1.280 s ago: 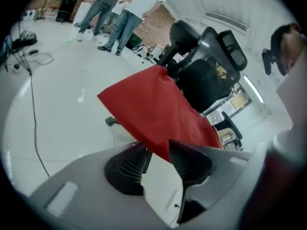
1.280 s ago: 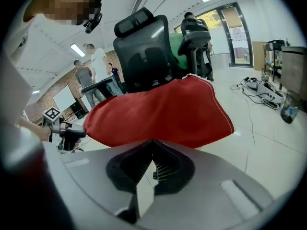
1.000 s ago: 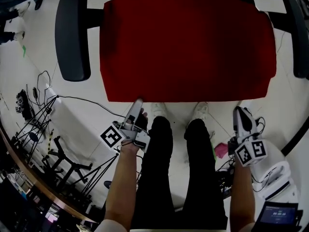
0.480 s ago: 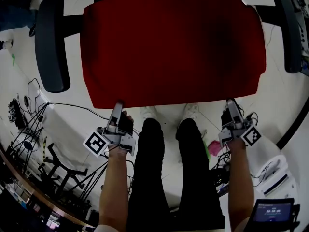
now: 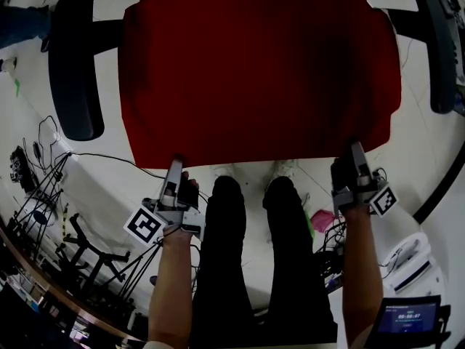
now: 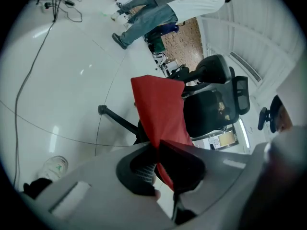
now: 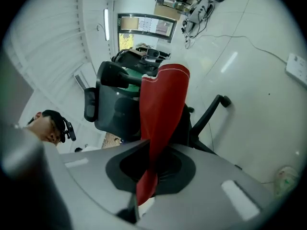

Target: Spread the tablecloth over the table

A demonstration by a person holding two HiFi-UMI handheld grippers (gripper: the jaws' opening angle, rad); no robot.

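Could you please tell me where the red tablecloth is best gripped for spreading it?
At its two near corners, coming in from the person's side. The tablecloth lies spread flat with its thin near edge towards the person; the left hand-held gripper and right hand-held gripper are shut on it there.

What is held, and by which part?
Both pinch the red tablecloth on its near edge: left gripper by the left corner, right gripper by the right.
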